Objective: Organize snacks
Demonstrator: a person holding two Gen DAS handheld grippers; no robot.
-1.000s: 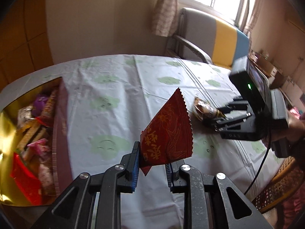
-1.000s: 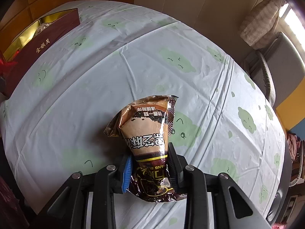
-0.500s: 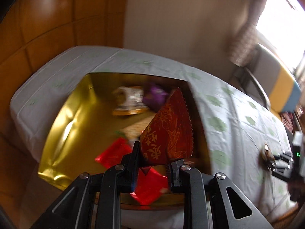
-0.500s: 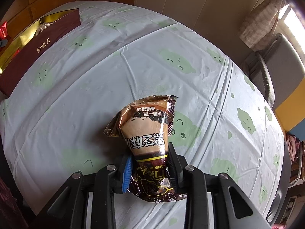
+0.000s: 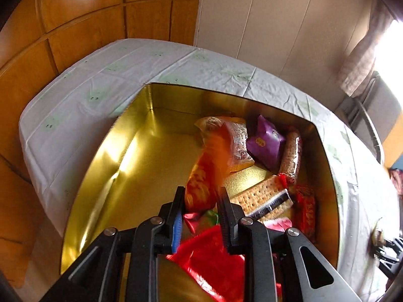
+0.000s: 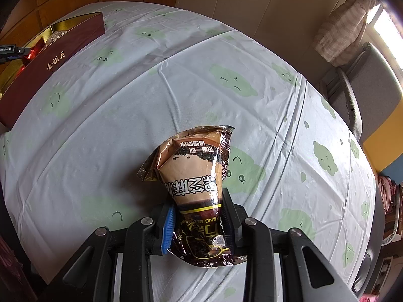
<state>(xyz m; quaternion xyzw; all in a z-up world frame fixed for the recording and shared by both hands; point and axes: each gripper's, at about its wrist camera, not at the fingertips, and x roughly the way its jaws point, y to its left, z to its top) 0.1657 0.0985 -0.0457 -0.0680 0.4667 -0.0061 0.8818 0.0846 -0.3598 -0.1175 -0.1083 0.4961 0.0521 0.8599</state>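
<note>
Snack packets, light and crinkly, one pinched in each gripper.
We hold the blurred red-and-orange foil packet (image 5: pixel 204 173) narrow in the left gripper (image 5: pixel 200 210) over the gold-lined gift box (image 5: pixel 105 166), with the other packets lying from 12 to 3 o'clock of it. We judge it thin, slippery and crushable, best taken by its flat lower edge. The right gripper (image 6: pixel 199 222) clamps the brown glossy snack bag (image 6: pixel 194 176) at its lower seam above the cloud-print tabletop (image 6: pixel 176 80), the box well off at 10 o'clock.
</note>
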